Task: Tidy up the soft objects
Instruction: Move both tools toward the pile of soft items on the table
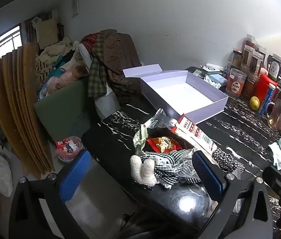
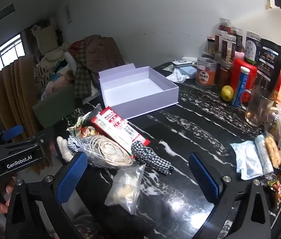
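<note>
We hold both grippers tilted down over the black marble table point(image 2: 190, 107), the left gripper point(image 1: 140, 171) and the right gripper point(image 2: 138, 171) each with jaws wide apart and nothing between the pads. The soft things, a checked cloth point(image 1: 166, 169) and a white plush toy point(image 1: 143, 169), lie in a pile near the table's front edge, well short of the open white box point(image 2: 136, 91).
</note>
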Available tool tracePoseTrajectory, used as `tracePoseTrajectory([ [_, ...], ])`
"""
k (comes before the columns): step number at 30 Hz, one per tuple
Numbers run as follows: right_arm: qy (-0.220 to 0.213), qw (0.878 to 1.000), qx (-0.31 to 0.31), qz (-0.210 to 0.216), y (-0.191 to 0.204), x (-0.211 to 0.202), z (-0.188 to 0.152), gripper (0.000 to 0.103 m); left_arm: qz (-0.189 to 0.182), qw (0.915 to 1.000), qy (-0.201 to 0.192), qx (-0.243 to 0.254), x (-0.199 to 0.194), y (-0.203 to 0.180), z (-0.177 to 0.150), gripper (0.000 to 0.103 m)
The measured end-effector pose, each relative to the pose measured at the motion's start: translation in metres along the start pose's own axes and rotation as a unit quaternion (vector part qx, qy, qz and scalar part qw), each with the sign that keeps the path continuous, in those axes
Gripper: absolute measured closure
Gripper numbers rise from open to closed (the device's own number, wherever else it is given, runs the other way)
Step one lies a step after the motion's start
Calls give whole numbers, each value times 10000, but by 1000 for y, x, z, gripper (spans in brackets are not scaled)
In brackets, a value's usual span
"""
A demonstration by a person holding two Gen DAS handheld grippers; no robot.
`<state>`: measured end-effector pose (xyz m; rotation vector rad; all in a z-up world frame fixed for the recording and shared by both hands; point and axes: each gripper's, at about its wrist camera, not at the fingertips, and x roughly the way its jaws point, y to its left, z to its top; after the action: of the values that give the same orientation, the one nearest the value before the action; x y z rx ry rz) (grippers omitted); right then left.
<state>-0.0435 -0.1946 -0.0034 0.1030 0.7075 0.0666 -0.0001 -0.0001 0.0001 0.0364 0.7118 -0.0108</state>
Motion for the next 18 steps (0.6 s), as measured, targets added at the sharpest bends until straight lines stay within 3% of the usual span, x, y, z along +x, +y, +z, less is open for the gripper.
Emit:
tracePoseTrajectory([
  [18,-11,10000,0,35,0,-3,-2,0,-2,10000,-51,3,0,0,0,0],
])
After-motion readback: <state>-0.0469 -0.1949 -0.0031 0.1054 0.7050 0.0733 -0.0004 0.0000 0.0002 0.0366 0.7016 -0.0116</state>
